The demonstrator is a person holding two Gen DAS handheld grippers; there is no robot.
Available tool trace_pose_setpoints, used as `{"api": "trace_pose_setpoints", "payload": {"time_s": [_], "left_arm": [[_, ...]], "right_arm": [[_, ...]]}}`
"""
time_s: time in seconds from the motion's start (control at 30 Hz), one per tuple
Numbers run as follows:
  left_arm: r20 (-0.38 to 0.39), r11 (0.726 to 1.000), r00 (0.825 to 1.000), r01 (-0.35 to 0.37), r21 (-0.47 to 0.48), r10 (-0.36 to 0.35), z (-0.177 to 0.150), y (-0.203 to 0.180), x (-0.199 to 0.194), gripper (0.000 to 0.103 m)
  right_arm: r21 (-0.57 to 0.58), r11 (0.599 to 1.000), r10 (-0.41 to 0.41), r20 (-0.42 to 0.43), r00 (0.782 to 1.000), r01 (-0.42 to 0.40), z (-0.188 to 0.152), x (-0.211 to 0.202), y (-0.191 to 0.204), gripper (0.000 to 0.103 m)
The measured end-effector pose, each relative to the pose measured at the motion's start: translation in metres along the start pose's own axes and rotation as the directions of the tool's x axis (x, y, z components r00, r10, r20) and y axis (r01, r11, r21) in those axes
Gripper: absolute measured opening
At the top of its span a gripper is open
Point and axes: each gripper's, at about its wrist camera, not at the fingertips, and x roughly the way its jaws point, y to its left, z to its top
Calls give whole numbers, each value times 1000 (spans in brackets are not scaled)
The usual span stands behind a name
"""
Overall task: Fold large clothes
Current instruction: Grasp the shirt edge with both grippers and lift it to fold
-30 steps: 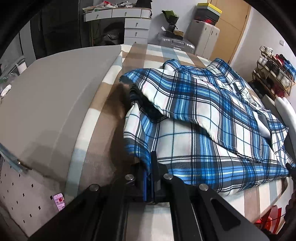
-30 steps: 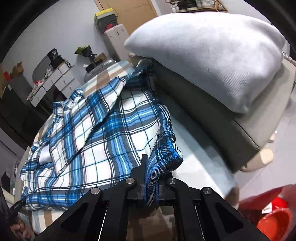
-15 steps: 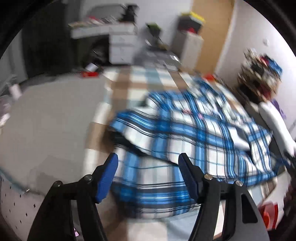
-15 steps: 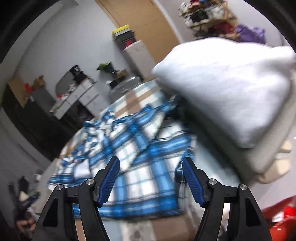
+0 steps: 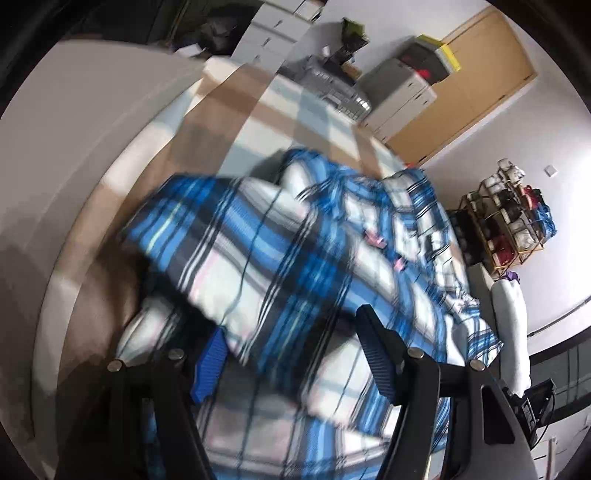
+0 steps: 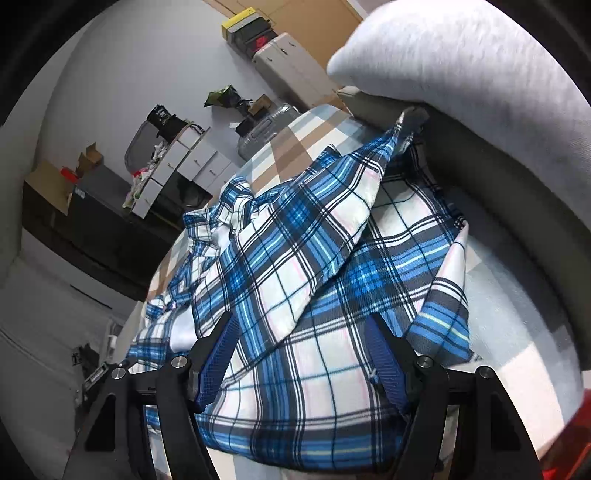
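A blue, white and black plaid shirt (image 5: 295, 258) lies partly folded on a bed with a beige and pale-blue checked cover (image 5: 258, 118); the left wrist view is blurred. It also shows in the right wrist view (image 6: 295, 277), one panel folded diagonally over the body. My left gripper (image 5: 291, 354) is open just above the shirt's near edge, holding nothing. My right gripper (image 6: 303, 354) is open over the shirt's near hem, jaws on either side of the cloth, not closed on it.
A large grey pillow (image 6: 461, 55) on a grey cushion (image 6: 498, 177) lies to the right of the shirt. White drawers (image 5: 273, 33), a suitcase (image 5: 332, 85) and a shoe rack (image 5: 509, 221) stand beyond the bed. A red thing (image 6: 565, 454) sits at the lower right.
Both grippers were shut on the shirt's hem a second ago. Both have opened, let go of the cloth, and moved in low over the shirt.
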Motion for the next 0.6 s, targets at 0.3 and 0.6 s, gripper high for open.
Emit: {"api": "trace_pose_setpoints", "payload": {"time_s": [0.3, 0.6], "left_arm": [[16, 999, 1000, -7, 34, 6, 23, -15, 17, 57], [29, 999, 1000, -4, 41, 3, 22, -13, 9, 3]], "right_arm": [[101, 992, 74, 8, 997, -74, 27, 15, -14, 71], [152, 988, 34, 9, 999, -35, 50, 41, -13, 11]]}}
